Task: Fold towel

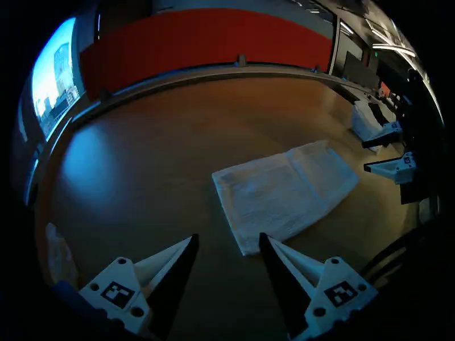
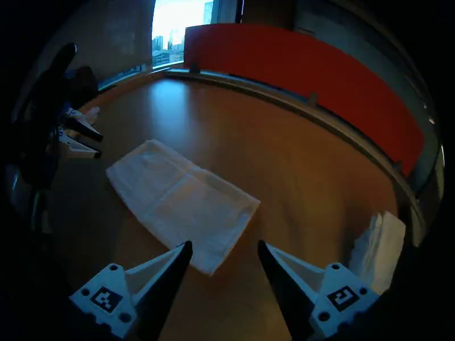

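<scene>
White towel (image 1: 284,193) lies flat on the wooden table (image 1: 142,170), just to the far side of your left gripper (image 1: 227,238) and right gripper (image 2: 224,244); both have fingers spread wide, empty

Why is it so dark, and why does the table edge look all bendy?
Left gripper view: the room is dim, the window throws bluish glare on the table, and the fisheye lens bows its far edge. Right gripper view: the window is blown out white, the towel looks sharp, and the sides fall into shadow.
</scene>
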The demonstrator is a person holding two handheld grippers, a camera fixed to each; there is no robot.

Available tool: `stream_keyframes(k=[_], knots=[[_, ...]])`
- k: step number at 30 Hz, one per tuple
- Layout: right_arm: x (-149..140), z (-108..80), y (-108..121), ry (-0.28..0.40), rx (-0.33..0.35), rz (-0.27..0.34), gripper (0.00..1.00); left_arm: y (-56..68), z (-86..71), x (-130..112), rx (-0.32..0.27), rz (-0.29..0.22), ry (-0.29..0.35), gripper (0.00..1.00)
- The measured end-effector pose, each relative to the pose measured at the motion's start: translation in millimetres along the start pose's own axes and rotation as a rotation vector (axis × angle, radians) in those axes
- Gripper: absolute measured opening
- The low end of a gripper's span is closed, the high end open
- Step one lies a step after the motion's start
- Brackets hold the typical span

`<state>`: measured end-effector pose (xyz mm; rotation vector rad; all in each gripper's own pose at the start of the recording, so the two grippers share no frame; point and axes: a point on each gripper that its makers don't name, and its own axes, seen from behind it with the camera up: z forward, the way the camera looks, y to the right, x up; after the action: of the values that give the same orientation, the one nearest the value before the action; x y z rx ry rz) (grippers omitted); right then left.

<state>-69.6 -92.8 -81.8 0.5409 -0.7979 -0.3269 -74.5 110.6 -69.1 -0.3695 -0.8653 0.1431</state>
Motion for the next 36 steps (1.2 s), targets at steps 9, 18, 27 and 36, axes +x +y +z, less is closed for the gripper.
stream_keyframes(k=[9, 18, 27, 36], knots=[[0, 3.9, -4, -0.005, 0.031, -0.03, 0.89, -2.2, -14.3, -14, 0.023, -0.05, 0.007, 0.77], [1, 9.1, -8, -0.012, 0.055, -0.055, 0.89, -3.5, -27.3, -26, 0.043, -0.098, 0.013, 0.77], [-2, 16.8, -12, -0.017, 0.084, -0.083, 0.89, -4.4, -40.9, -38, 0.066, -0.125, 0.012, 0.78], [-12, 23.1, -19, -0.033, 0.113, -0.101, 0.89, -2.1, -56.1, -53, 0.085, -0.147, 0.005, 0.78]])
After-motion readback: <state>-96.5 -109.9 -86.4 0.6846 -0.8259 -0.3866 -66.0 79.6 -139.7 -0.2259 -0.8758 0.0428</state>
